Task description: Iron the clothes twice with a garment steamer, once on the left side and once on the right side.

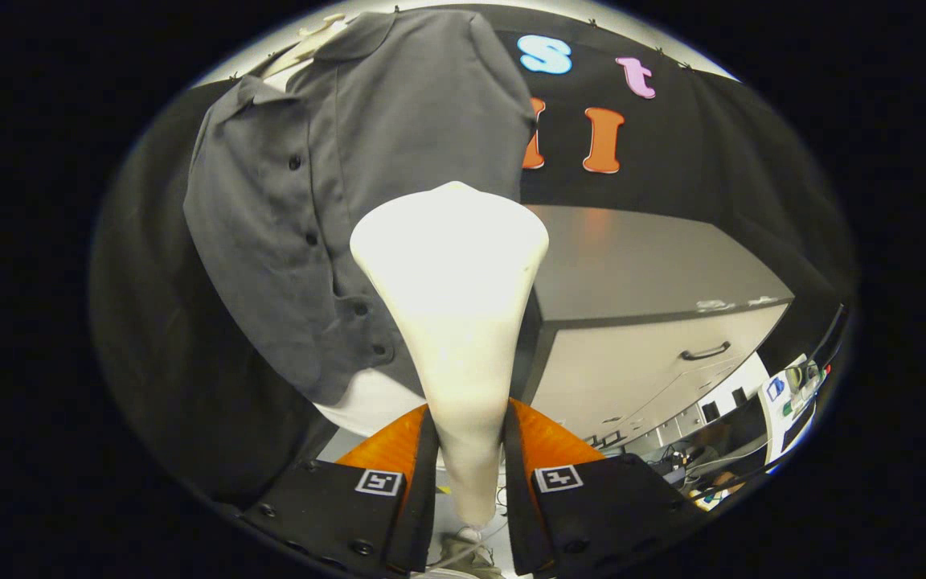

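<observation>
Between the 2 fingers of the gripper (469,458) sits the thin neck of the garment steamer (451,273) — both fingers press on it from each side, so the jaws are narrow and hold it tight. It is held by the neck so that the wide head points away, toward the cloth. The gray shirt (326,209) hangs up on a hanger beyond the fingers, buttons down its front, so the steam can run down it freely. The steamer head is in front of the shirt's lower part, near the button row — I cannot tell if it touches. A cabinet (656,322) stands beside the shirt.
</observation>
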Available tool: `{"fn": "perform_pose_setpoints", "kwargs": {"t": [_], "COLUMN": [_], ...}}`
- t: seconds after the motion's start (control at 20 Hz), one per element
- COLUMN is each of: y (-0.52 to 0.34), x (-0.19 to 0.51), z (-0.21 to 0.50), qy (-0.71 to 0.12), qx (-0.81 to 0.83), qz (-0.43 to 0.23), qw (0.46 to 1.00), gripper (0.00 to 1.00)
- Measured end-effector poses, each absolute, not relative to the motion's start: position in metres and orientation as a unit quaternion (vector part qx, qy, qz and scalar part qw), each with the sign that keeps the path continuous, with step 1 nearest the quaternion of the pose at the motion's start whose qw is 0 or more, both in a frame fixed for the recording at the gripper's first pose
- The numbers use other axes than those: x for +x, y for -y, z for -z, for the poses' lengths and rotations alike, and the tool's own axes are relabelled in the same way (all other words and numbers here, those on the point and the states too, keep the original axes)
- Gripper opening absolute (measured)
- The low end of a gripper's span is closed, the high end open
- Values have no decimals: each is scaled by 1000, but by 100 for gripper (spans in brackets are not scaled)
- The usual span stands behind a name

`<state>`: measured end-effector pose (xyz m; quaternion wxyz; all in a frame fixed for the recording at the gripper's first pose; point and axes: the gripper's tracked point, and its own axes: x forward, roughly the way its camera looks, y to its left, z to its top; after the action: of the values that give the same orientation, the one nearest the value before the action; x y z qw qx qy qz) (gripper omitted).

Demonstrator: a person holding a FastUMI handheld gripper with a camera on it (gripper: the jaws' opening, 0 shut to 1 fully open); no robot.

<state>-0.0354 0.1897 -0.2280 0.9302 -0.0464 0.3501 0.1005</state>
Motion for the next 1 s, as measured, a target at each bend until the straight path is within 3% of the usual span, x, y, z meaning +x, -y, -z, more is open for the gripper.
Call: {"fn": "perform_pose_setpoints", "kwargs": {"t": [0.3,0.75,1.0], "y": [-125,-34,-20], "x": [-50,-57,-67], "z": [159,123,111], "qy": [-285,-249,-231], "qx": [-27,17,25], "qz": [-93,-27,-27], "qw": [954,968,972], "gripper": [46,46,46]}}
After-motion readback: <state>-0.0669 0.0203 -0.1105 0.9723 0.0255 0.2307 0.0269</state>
